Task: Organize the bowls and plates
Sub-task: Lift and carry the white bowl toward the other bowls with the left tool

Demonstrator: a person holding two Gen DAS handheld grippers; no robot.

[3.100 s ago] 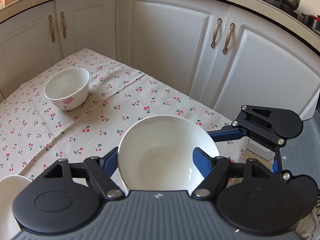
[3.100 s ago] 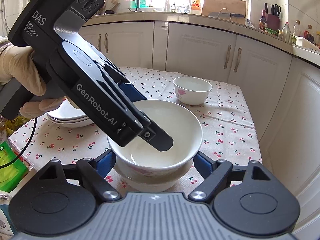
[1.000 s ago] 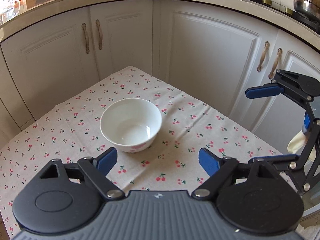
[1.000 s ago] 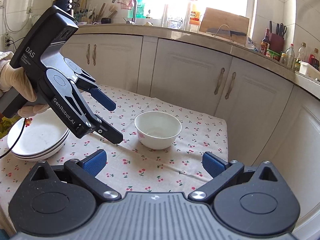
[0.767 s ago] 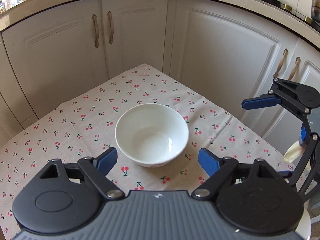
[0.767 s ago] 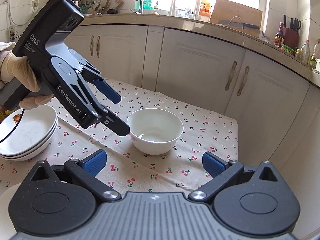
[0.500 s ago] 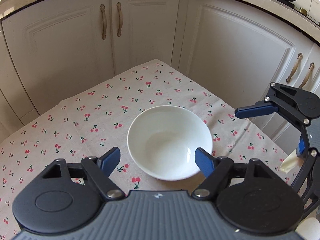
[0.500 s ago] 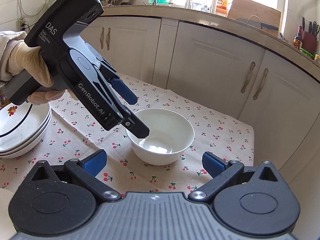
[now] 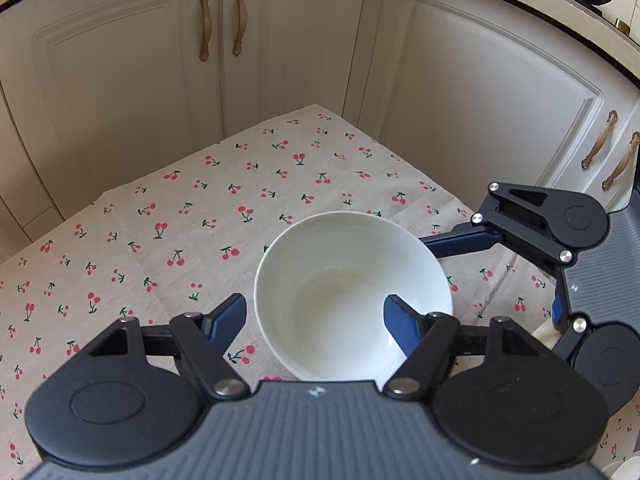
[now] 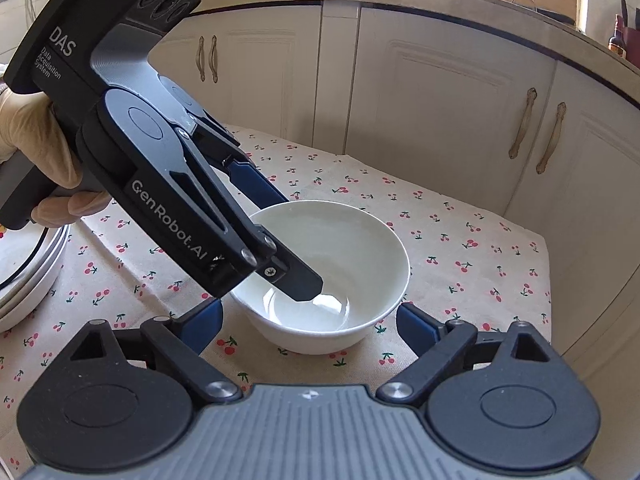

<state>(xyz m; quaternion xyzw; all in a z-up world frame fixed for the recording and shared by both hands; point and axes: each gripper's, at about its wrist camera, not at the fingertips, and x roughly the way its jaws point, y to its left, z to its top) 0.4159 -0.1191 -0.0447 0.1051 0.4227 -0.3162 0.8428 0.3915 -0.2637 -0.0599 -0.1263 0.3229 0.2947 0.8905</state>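
A small white bowl [image 9: 352, 280] stands on the cherry-print tablecloth [image 9: 160, 232]; it also shows in the right wrist view [image 10: 332, 280]. My left gripper [image 9: 314, 314] is open and astride the bowl's near rim, one finger inside the bowl and one outside. In the right wrist view the inside finger [image 10: 296, 276] reaches down to the bowl's floor. My right gripper [image 10: 310, 318] is open and empty, just short of the bowl, with its fingers wider than the bowl.
A stack of white plates [image 10: 28, 280] sits at the table's left edge. White cabinet doors [image 9: 460, 100] stand close behind the table's far edges. The table edge [image 10: 548, 280] drops off right of the bowl.
My left gripper has come down onto the bowl, and one finger now dips inside the rim. My right gripper has moved closer to the bowl. The bowl has not moved.
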